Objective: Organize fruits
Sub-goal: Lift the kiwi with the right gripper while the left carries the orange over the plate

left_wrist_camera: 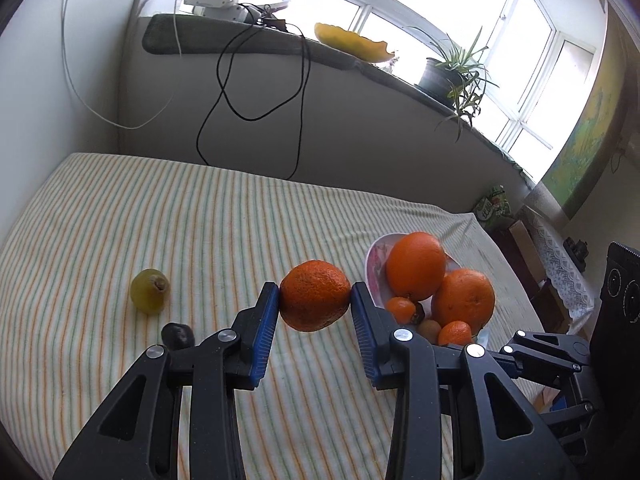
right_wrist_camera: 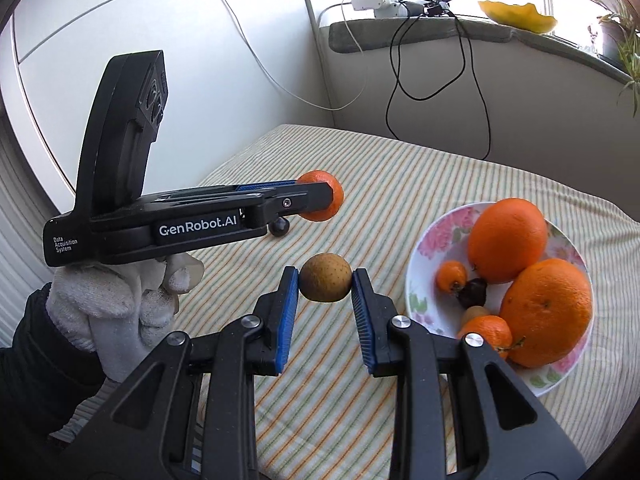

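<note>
In the left wrist view the left gripper (left_wrist_camera: pixel 315 300) pinches an orange mandarin (left_wrist_camera: pixel 315 295) between its blue pads at frame centre, lifted above the striped cloth (left_wrist_camera: pixel 224 216). Only this view shows the yellow-green fruit (left_wrist_camera: pixel 149 290) lying at centre left and, just below it, a small dark fruit (left_wrist_camera: pixel 178 335) partly hidden behind the finger. The floral bowl (left_wrist_camera: pixel 375 258) of oranges sits right of centre. The right wrist view alone shows the right gripper (right_wrist_camera: pixel 325 284) clamping a brown speckled fruit (right_wrist_camera: pixel 326 283) mid-frame, beside that bowl (right_wrist_camera: pixel 442 224) at the right. It also shows the white-gloved hand (right_wrist_camera: pixel 120 312) at lower left holding the left gripper (right_wrist_camera: pixel 320 196), seen side-on, with the mandarin (right_wrist_camera: pixel 332 196) at its tip
</note>
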`<action>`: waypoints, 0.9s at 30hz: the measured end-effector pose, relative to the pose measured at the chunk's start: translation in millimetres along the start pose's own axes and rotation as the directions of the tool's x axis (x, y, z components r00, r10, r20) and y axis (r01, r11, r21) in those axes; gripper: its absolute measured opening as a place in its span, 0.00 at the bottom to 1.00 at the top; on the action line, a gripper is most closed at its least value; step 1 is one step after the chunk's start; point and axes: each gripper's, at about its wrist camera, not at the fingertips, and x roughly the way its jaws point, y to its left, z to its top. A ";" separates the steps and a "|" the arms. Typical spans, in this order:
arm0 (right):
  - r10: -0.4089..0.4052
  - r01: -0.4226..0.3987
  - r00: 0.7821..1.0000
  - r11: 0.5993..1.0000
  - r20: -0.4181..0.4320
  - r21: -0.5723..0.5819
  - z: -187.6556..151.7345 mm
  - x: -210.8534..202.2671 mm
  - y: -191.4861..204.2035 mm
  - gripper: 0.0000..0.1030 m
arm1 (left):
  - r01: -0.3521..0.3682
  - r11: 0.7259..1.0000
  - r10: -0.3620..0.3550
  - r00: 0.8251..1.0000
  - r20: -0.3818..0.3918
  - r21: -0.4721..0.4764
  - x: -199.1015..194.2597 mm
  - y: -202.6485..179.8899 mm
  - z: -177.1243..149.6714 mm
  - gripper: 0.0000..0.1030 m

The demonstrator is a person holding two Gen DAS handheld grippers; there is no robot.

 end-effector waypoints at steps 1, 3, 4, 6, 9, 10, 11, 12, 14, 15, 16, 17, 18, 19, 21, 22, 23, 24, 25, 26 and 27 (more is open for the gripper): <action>-0.008 0.008 1.000 1.000 0.003 0.003 -1.3 -3.6 -2.4 0.28 | 0.005 1.000 -0.005 1.000 -0.002 0.005 2.3 -3.7 0.6 0.34; -0.022 0.022 1.000 1.000 0.008 0.009 -4.2 -7.8 -7.6 0.28 | 0.015 1.000 -0.015 1.000 -0.008 0.014 7.1 -10.5 2.0 0.34; -0.029 0.029 1.000 1.000 0.010 0.012 -4.9 -9.8 -9.8 0.28 | 0.019 1.000 -0.019 1.000 -0.011 0.019 9.4 -14.0 2.4 0.34; -0.042 0.042 0.999 0.999 0.013 0.019 -7.6 -15.2 -15.2 0.28 | 0.028 0.999 -0.027 0.999 -0.017 0.027 14.2 -20.3 3.1 0.34; -0.061 0.060 0.998 0.998 0.016 0.032 -9.8 -20.5 -23.1 0.28 | 0.039 0.999 -0.038 0.999 -0.026 0.037 21.3 -29.4 3.9 0.34; -0.066 0.066 0.998 0.997 0.017 0.035 -11.0 -23.1 -25.1 0.28 | 0.043 0.998 -0.042 0.999 -0.029 0.041 23.6 -32.1 4.1 0.34; -0.073 0.072 0.997 0.997 0.018 0.036 -12.4 -25.4 -26.9 0.28 | 0.046 0.998 -0.044 0.999 -0.031 0.045 25.7 -34.7 4.4 0.34; -0.082 0.081 0.996 0.996 0.020 0.036 -13.9 -27.8 -28.1 0.28 | 0.049 0.998 -0.048 0.998 -0.034 0.048 27.5 -37.1 4.4 0.34; -0.095 0.095 0.995 0.995 0.022 0.038 -14.6 -29.9 -31.7 0.28 | 0.056 0.997 -0.054 0.998 -0.040 0.055 31.8 -42.4 5.5 0.34; -0.098 0.097 0.995 0.994 0.022 0.042 -14.5 -30.7 -34.0 0.28 | 0.059 0.997 -0.056 0.997 -0.043 0.058 33.6 -45.0 5.9 0.34; -0.100 0.099 0.995 0.994 0.022 0.047 -14.3 -31.5 -36.0 0.28 | 0.061 0.996 -0.059 0.997 -0.046 0.062 35.7 -47.2 6.3 0.34; -0.104 0.103 0.994 0.993 0.023 0.049 -13.0 -31.4 -37.8 0.28 | 0.064 0.996 -0.061 0.997 -0.049 0.065 37.6 -49.2 6.8 0.34; -0.109 0.108 0.994 0.993 0.024 0.050 -12.9 -32.0 -39.6 0.28 | 0.066 0.996 -0.063 0.997 -0.051 0.067 39.2 -50.6 7.3 0.34; -0.112 0.111 0.993 0.992 0.025 0.052 -13.5 -33.0 -41.1 0.28 | 0.068 0.995 -0.065 0.996 -0.053 0.070 40.7 -52.3 7.7 0.34; -0.116 0.115 0.993 0.992 0.023 0.054 -13.6 -33.5 -44.1 0.28 | 0.069 0.995 -0.065 0.996 -0.056 0.072 43.9 -54.2 8.1 0.34; -0.120 0.119 0.992 0.991 0.022 0.054 -13.6 -33.3 -45.2 0.28 | 0.072 0.995 -0.067 0.996 -0.059 0.071 45.6 -54.9 8.3 0.34; -0.122 0.121 0.992 0.991 0.020 0.053 -13.7 -33.1 -46.1 0.28 | 0.074 0.995 -0.070 0.996 -0.063 0.071 47.8 -55.9 8.4 0.34; -0.124 0.122 0.992 0.991 0.019 0.053 -13.2 -32.9 -47.3 0.28 | 0.075 0.994 -0.071 0.995 -0.066 0.073 49.7 -57.0 8.5 0.34; -0.125 0.124 0.992 0.991 0.019 0.052 -13.3 -32.8 -47.9 0.28 | 0.074 0.994 -0.069 0.995 -0.068 0.074 50.6 -57.7 8.6 0.34; -0.126 0.125 0.992 0.991 0.018 0.053 -13.3 -32.4 -48.6 0.28 | 0.073 0.994 -0.068 0.995 -0.070 0.075 52.9 -59.3 9.0 0.34; -0.127 0.126 0.992 0.991 0.018 0.053 -13.1 -32.0 -49.4 0.28 | 0.073 0.995 -0.068 0.995 -0.072 0.075 54.2 -59.8 9.1 0.34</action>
